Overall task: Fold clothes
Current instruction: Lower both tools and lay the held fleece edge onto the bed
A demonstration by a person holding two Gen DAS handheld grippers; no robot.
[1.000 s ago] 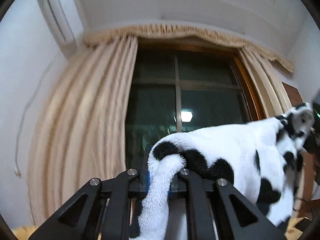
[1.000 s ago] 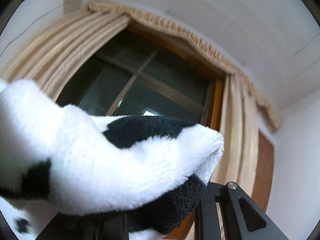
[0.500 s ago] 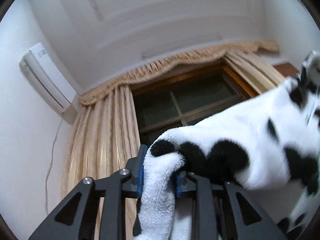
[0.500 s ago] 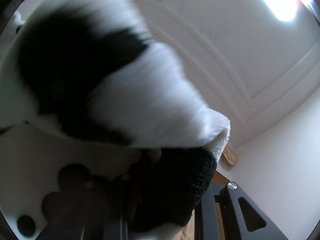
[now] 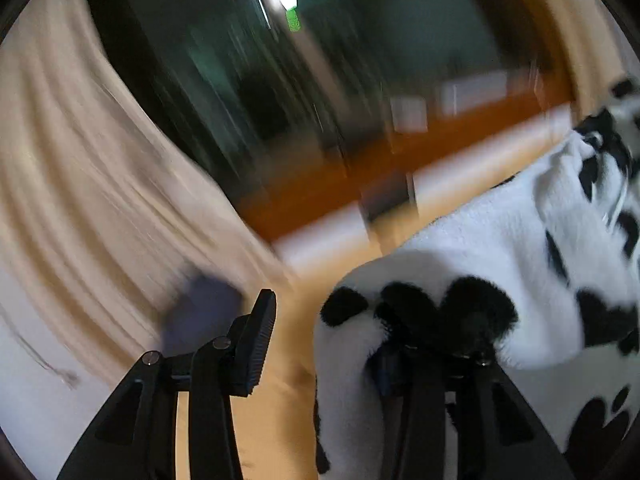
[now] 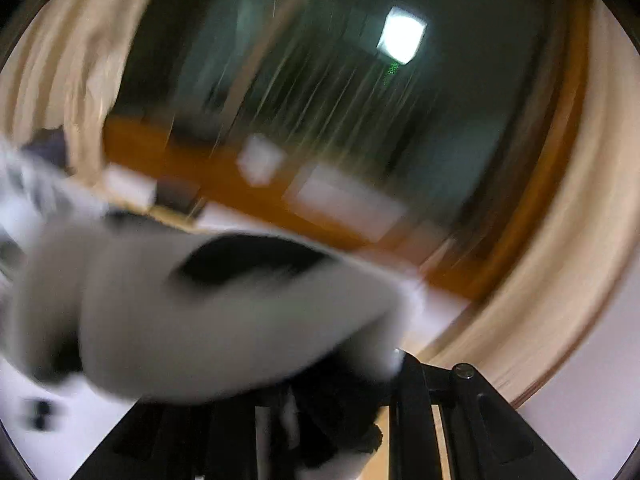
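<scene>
A white fleece garment with black patches stretches from my left gripper off to the right. The jaws of this gripper are opening. Its left finger's pad stands bare, with a gap to the cloth. The fleece still drapes over the right finger and hides it. In the blurred right wrist view the same garment bunches over my right gripper, which is shut on a dark fold of it. Only this gripper's right finger shows.
A dark window with beige curtains fills the background. White boxes stand on its orange-brown wooden sill. A yellow surface lies below the left gripper. A blurred purple-grey object sits near the left finger.
Both views have swung down from the ceiling to the window sill. My left gripper's jaws have spread and its left pad has come off the fleece. The right gripper still holds the garment.
</scene>
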